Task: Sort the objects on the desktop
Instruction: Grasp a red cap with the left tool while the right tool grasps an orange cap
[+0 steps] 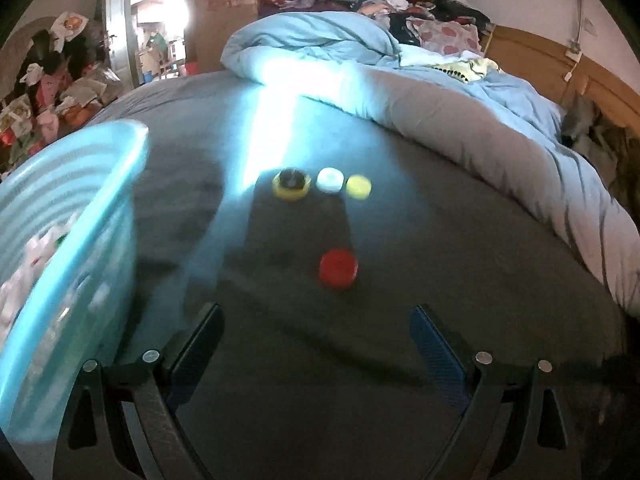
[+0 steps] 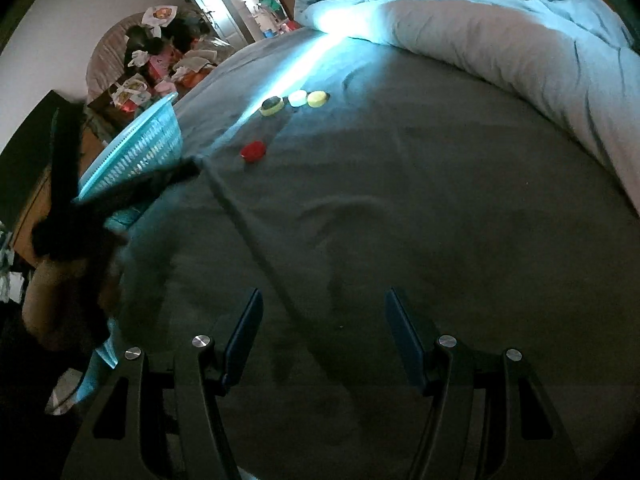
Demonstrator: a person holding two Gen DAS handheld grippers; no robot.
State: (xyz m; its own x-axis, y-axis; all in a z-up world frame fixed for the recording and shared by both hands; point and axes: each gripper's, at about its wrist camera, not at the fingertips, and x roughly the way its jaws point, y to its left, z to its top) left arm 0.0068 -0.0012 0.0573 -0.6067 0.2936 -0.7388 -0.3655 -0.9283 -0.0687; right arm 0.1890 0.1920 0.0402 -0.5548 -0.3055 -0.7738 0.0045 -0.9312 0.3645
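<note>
Four round caps lie on the grey bed sheet. In the left wrist view a red cap (image 1: 338, 267) lies nearest, with a yellow-rimmed dark cap (image 1: 291, 184), a white cap (image 1: 329, 180) and a pale yellow cap (image 1: 358, 187) in a row behind it. My left gripper (image 1: 316, 316) is open and empty, just short of the red cap. My right gripper (image 2: 324, 304) is open and empty, far from the caps (image 2: 253, 151). The left gripper shows dark at the left of the right wrist view (image 2: 120, 196).
A light blue slotted basket (image 1: 60, 216) with white items inside stands at the left, also in the right wrist view (image 2: 136, 152). A rolled blue-and-grey duvet (image 1: 440, 112) runs along the right. Clutter and a doorway lie beyond the bed.
</note>
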